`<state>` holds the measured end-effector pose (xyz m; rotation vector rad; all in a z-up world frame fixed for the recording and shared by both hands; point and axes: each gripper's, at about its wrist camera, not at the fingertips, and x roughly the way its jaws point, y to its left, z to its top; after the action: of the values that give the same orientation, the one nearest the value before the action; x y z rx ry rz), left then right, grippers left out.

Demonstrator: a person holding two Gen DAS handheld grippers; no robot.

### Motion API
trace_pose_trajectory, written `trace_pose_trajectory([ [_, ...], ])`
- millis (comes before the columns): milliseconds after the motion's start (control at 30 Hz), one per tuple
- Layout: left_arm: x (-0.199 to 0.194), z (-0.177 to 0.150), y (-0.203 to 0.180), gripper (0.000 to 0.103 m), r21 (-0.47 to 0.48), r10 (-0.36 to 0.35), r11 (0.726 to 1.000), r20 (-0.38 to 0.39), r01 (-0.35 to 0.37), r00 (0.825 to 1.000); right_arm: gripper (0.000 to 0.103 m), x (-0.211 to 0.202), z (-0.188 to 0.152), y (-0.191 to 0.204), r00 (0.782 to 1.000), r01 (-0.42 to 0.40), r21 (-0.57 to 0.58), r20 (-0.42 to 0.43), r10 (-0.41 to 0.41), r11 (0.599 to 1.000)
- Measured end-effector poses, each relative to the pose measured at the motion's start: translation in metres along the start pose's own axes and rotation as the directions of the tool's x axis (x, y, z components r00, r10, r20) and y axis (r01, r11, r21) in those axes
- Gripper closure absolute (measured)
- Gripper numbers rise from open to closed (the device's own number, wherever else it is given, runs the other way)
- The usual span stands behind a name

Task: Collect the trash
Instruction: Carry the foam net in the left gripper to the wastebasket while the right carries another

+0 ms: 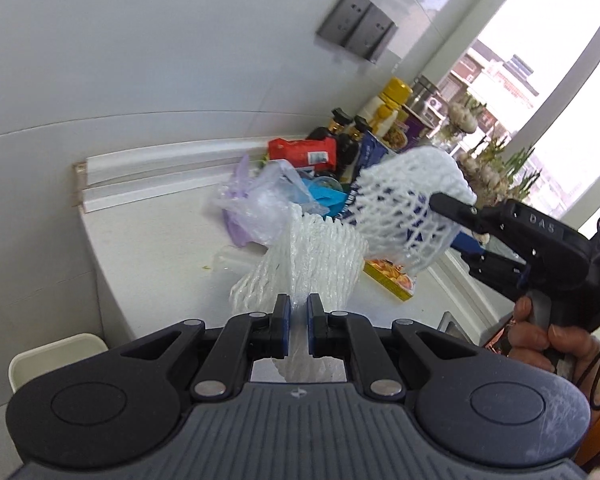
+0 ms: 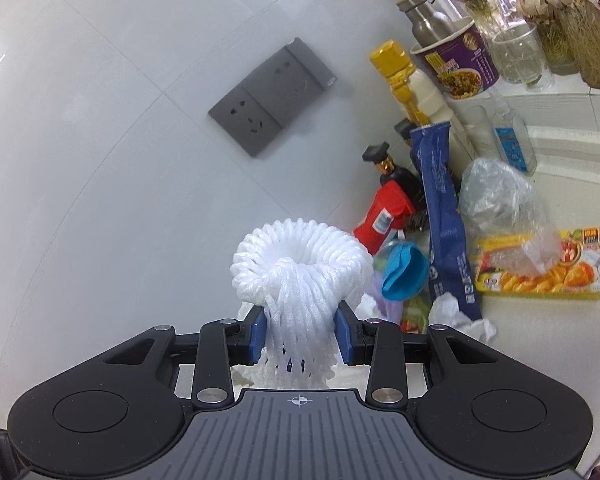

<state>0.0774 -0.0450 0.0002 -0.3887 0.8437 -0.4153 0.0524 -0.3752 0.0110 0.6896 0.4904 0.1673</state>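
Left gripper [image 1: 298,312] pinched nearly shut on a white foam net [image 1: 312,256] — lifted clear of the counter [image 1: 159,264]. Right gripper [image 2: 302,320] squeezes a second foam net [image 2: 300,272], jaws partway closed — trash pile [image 2: 440,240] just ahead, to its right.

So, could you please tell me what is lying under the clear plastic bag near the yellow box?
The clear plastic bag drapes over one end of the yellow food box, whose print shows through it. Whatever sits beneath the bag's bunched upper part is hidden.
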Motion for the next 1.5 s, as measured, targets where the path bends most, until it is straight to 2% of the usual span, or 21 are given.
trace_pose_trajectory([
  [400,-0.029,-0.03,0.052,0.096,-0.101,0.096,0.99,0.007,-0.095,0.995,0.068,0.026,-0.054,0.017,0.995,0.028,0.024,-0.094,-0.025,0.999],
  [633,-0.044,-0.05,0.097,0.096,-0.207,0.189,0.961,0.007,-0.183,0.982,0.068,0.058,-0.089,0.039,0.972,0.009,-0.027,-0.235,-0.015,1.0],
  [833,-0.054,-0.062,0.137,0.096,-0.3,0.269,0.919,0.003,-0.256,0.963,0.068,0.087,-0.123,0.066,0.933,-0.041,-0.087,-0.359,0.007,0.995],
  [1067,-0.044,-0.087,0.186,0.096,-0.39,0.343,0.855,-0.069,-0.342,0.937,0.068,0.122,-0.169,0.091,0.867,-0.084,-0.168,-0.497,-0.011,0.982],
  [1300,-0.017,-0.117,0.225,0.096,-0.449,0.351,0.811,-0.14,-0.375,0.926,0.068,0.161,-0.224,0.111,0.784,-0.112,-0.281,-0.615,-0.089,0.953],
  [1500,0.007,-0.13,0.252,0.096,-0.468,0.35,0.793,-0.172,-0.389,0.921,0.068,0.204,-0.261,0.119,0.744,-0.118,-0.427,-0.635,-0.205,0.896],
])
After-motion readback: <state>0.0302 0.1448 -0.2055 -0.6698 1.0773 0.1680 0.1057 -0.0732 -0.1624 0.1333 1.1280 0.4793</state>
